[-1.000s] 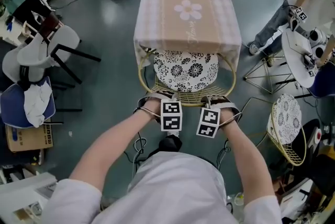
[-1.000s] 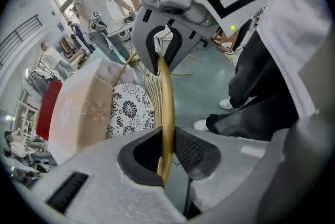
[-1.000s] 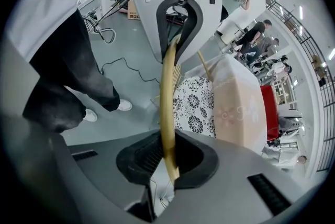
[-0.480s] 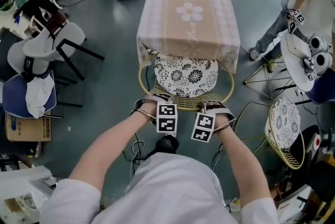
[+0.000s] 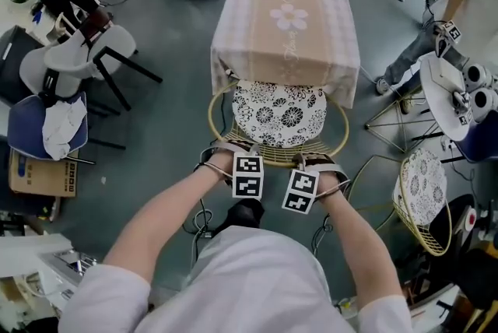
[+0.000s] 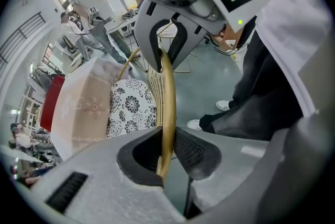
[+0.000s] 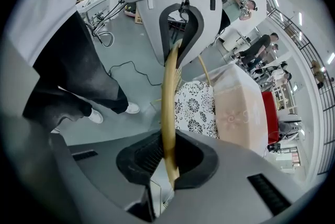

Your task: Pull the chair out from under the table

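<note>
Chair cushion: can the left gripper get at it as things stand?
Probably not yet. The left gripper is clamped on the chair's gold back rim, so it is tied up. Once released, most of the cushion lies open just past the rim; only its far edge sits under the tablecloth.

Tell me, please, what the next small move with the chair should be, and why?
Probably draw both tools straight back toward the person, evenly. The left tool and the right tool each clamp the chair's golden back rail, side by side, while the far edge of the patterned cushion lies under the overhanging cloth of the table. An even pull should avoid twisting the chair.
</note>
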{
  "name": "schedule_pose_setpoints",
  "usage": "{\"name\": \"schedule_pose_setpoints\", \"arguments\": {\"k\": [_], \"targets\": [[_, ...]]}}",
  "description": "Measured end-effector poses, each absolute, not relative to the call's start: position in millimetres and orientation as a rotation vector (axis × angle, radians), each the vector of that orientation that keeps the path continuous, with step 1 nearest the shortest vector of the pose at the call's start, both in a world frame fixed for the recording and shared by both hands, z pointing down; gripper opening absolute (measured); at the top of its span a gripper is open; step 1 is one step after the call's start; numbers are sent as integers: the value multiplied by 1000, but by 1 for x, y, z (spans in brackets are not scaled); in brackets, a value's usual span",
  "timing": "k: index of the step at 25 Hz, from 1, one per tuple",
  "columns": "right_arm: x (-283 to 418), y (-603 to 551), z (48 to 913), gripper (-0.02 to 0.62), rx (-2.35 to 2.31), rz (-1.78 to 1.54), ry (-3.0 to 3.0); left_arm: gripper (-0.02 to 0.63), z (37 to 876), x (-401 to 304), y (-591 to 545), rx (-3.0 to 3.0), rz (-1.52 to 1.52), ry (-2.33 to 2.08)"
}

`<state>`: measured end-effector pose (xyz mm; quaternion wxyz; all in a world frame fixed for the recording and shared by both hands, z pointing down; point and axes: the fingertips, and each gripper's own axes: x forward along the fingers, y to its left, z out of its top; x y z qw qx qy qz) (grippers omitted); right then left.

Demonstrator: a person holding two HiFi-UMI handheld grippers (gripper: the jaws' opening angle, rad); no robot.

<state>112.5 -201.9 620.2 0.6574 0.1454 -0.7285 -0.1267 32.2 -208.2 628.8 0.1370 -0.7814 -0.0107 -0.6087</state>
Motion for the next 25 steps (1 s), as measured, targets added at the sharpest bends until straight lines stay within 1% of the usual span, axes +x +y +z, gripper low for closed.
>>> {"name": "schedule_pose_setpoints", "arguments": {"k": [25], "targets": [[111,-129,620,35,304,-321,-1666,60,630,30,-134,-2238,-1809,24]]}}
